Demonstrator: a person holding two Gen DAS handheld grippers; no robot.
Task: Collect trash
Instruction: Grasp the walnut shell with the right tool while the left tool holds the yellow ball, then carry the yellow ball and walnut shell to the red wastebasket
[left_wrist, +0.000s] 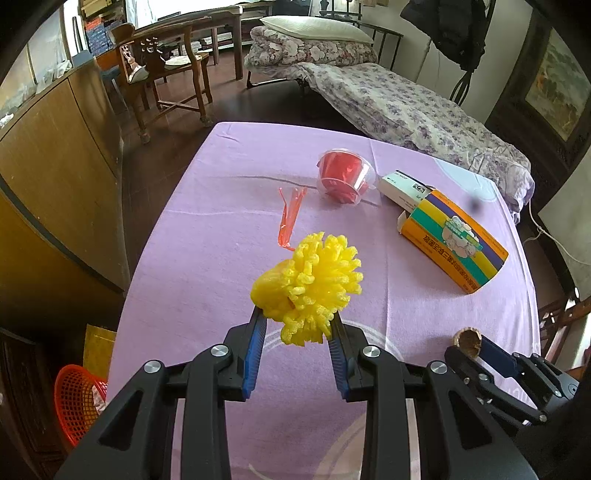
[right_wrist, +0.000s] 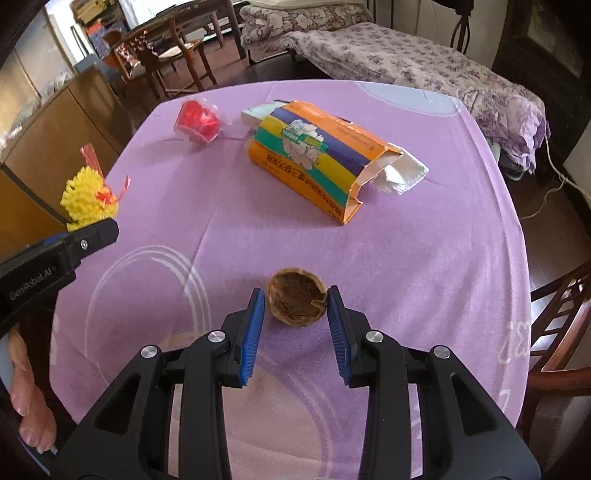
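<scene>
A: Shell (right_wrist: 296, 302) sits between the fingers of the right gripper (right_wrist: 295, 300), low on the purple cloth (right_wrist: 424, 258). It looks like half a walnut shell, hollow side up. I judge it light, stiff and brittle, with a round smooth back that can slip.

B: Do the jaws hold it?

A: The right pad touches the rim, or nearly. On the left side I see a small gap. So the jaws are partly open around it, not yet pressing. I would take it across the widest part, at the rim, and close slowly.

B: And the other hand?

A: The left gripper (left_wrist: 297, 314) is closed on a yellow foam net (left_wrist: 308, 286), lifted above the cloth. It is soft and very light, so it squeezes easily.

B: What else is there?

A: A red strip (left_wrist: 290, 216), a red cup (left_wrist: 345, 175), a striped box (right_wrist: 314, 162) and a white box (left_wrist: 402, 186) lie further away. An orange basket (left_wrist: 75, 402) stands on the floor at the left.
</scene>
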